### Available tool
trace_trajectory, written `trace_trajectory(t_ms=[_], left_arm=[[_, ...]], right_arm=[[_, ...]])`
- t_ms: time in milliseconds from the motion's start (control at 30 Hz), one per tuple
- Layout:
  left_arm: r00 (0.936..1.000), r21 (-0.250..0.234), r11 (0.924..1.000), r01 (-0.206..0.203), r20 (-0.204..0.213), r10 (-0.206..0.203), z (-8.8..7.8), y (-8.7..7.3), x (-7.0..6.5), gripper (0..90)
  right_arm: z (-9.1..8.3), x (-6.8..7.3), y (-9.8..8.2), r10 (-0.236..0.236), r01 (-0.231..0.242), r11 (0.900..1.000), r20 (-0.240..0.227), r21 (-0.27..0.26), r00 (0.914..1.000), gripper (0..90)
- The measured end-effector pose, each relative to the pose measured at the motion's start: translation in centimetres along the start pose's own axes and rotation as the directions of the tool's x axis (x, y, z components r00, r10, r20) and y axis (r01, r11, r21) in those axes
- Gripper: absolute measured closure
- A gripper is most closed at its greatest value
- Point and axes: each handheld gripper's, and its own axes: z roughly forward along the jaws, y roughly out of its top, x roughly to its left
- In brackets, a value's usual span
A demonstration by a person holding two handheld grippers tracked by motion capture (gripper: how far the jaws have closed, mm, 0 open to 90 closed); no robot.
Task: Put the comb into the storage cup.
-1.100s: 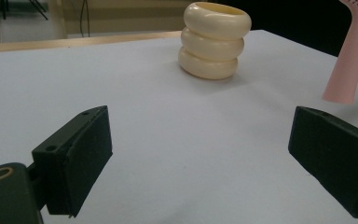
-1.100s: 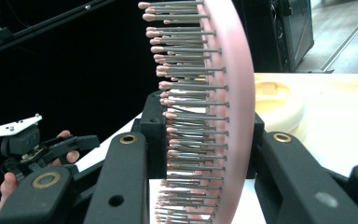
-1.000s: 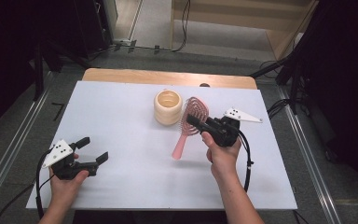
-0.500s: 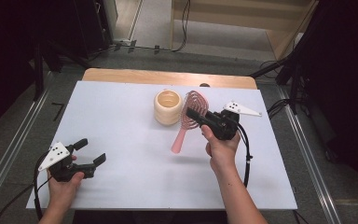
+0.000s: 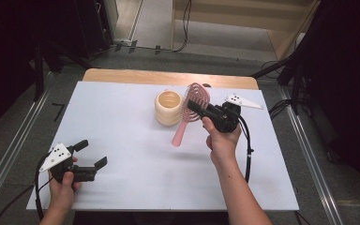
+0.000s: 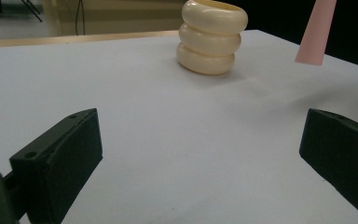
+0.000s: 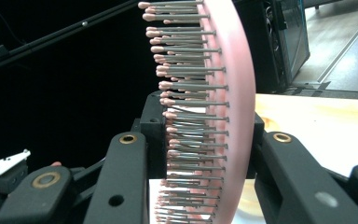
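While the white table (image 5: 136,183) lies bare over most of its top, a strip of pale wood (image 5: 136,76) shows along its far edge. Grey floor (image 5: 37,108) runs round it, with metal rails (image 5: 9,150) at the sides, black stands and cables behind, and light wooden furniture (image 5: 243,18) at the back; the rest of the room is dark.

Near the far middle of the table stands a cream cup (image 5: 168,107) made of three stacked rings, upright. Just beside it, the right gripper (image 5: 198,108) pinches the head of a pink brush (image 5: 193,110) and holds it lifted, handle slanting down toward the table, bristles to one side in the right gripper view (image 7: 186,116).

At the near left corner the left gripper (image 5: 92,154) sits low over the table, jaws spread wide after just opening further, with nothing between them.
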Motion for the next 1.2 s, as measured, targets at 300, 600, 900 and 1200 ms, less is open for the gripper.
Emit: trace_trajectory(t_ms=[300, 600, 900, 1200], left_arm=[[0.9999, -0.003, 0.9999, -0.011, 0.008, 0.012, -0.1, -0.1, -0.1, 0.0], [0.9999, -0.016, 0.9999, -0.004, 0.011, 0.004, -0.2, -0.1, 0.0, 0.0], [0.9999, -0.017, 0.9998, -0.006, 0.011, 0.006, -0.2, -0.1, 0.0, 0.0], [0.9999, -0.019, 0.9998, -0.005, 0.016, 0.006, -0.2, -0.1, -0.1, 0.0]], right_arm=[[0.6, -0.3, 0.9, 0.003, -0.003, 1.0, -0.011, -0.005, 0.9999, 63.0], [1.2, -0.7, 2.1, -0.004, 0.004, 1.0, -0.001, -0.006, 1.0, 63.0], [1.8, -0.9, 3.2, -0.005, 0.005, 1.0, -0.004, -0.019, 1.0, 63.0], [2.6, -1.1, 4.1, -0.006, 0.006, 1.0, 0.002, -0.026, 1.0, 63.0]])
